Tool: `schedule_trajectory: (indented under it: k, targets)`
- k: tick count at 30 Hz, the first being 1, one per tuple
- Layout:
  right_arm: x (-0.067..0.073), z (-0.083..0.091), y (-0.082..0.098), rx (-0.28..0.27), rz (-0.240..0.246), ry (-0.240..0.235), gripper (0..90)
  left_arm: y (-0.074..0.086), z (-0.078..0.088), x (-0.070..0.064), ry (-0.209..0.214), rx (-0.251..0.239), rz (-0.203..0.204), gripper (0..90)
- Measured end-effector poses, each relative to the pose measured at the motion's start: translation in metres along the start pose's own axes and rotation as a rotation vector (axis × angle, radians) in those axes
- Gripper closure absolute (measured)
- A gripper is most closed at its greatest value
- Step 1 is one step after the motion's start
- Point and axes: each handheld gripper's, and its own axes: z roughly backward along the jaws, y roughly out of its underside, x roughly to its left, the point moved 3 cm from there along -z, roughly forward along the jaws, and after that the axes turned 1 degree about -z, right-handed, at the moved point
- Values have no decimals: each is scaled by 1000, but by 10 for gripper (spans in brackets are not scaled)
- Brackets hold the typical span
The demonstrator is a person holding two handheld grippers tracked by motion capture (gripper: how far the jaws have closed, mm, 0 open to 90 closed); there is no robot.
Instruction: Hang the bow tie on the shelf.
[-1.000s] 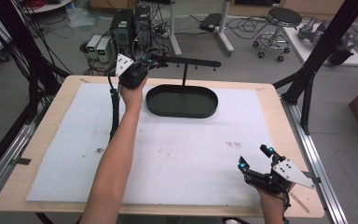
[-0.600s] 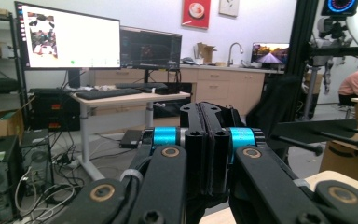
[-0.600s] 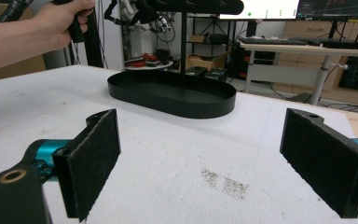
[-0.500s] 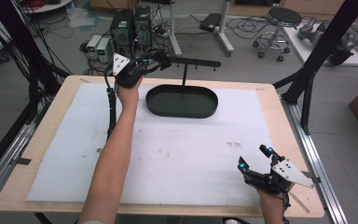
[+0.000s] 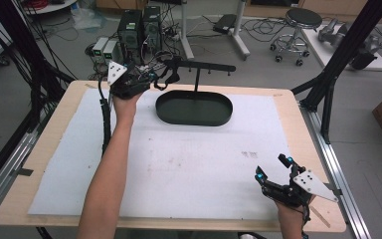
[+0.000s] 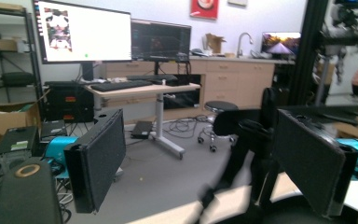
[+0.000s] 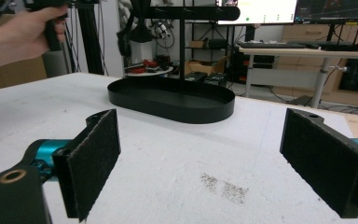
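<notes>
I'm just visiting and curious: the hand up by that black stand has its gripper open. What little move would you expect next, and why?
Probably a short pull back from the stand. The left gripper has just been opening, and a dark looped thing hangs from the end of the stand's crossbar above the black oval tray; what it is I cannot tell. The pads press on nothing.

Tray [image 5: 194, 117] far on table [image 5: 54, 149]; left gripper [image 5: 151, 79] beside it.
</notes>
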Motion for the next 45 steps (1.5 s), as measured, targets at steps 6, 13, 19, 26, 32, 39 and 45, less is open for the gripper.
schedule_trajectory:
  k: [6,13,19,26,32,39,45]
  targets:
    - [-1,2,-1,-9,10,17,111,-20,37,-3,26,-36,-9,161]
    - [-5,6,-1,-15,-9,32,111,-40,85,-9,33,-55,-34,135]
    - [-7,10,-3,-25,-4,46,111,-49,124,-8,22,-54,-65,133]
    - [-13,17,-6,-48,-20,71,111,-51,175,-4,-24,-83,-71,135]
    - [-18,21,-6,-54,-23,92,111,-44,220,3,-68,-94,-67,137]
    - [-21,22,-7,-51,-17,106,111,-24,267,11,-119,-89,-59,137]
    - [-22,24,-8,-52,-5,112,111,2,295,16,-160,-91,-52,136]
